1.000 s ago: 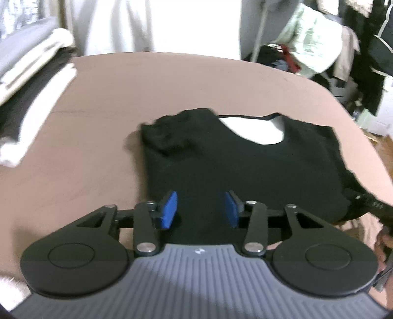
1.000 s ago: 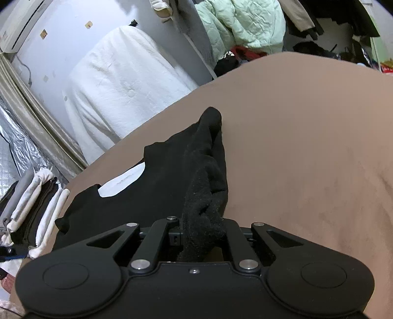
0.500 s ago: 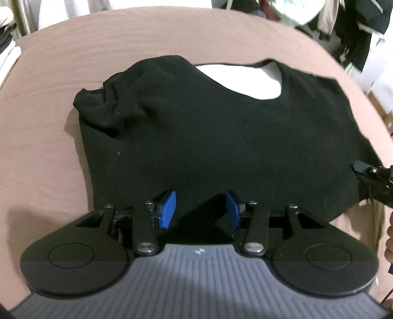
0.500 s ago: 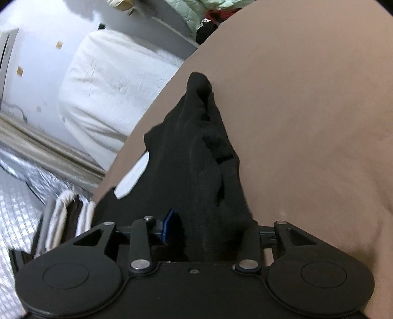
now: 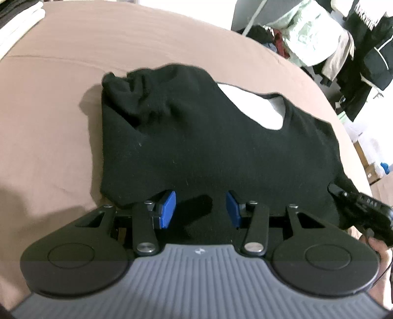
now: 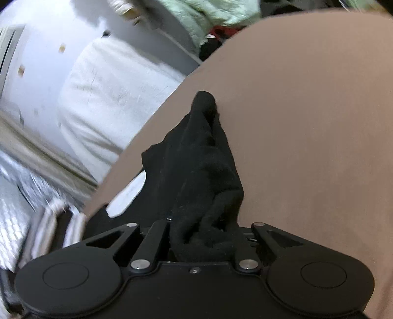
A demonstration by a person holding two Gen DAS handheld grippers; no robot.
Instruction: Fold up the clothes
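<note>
A black shirt (image 5: pixel 208 147) with a white inner neck lies partly folded on the brown bed cover (image 5: pixel 61 98). My left gripper (image 5: pixel 201 211) is open, its blue pads (image 5: pixel 168 208) just over the shirt's near edge, holding nothing. My right gripper (image 6: pixel 203 235) has bunched black shirt cloth (image 6: pixel 203 171) between its fingers; the cloth hides the pads. The right gripper also shows at the shirt's right edge in the left wrist view (image 5: pixel 363 208).
Folded clothes are stacked at the bed's far left (image 5: pixel 19 17), also seen blurred in the right wrist view (image 6: pixel 49 220). A white covered object (image 6: pixel 103 98) stands by the wall. Clothes hang and pile beyond the bed's right side (image 5: pixel 331 41).
The left gripper came down close over the shirt's near edge, staying open. The right gripper's jaws opened briefly then closed around the bunched cloth, and it shifted along the shirt's right side.
</note>
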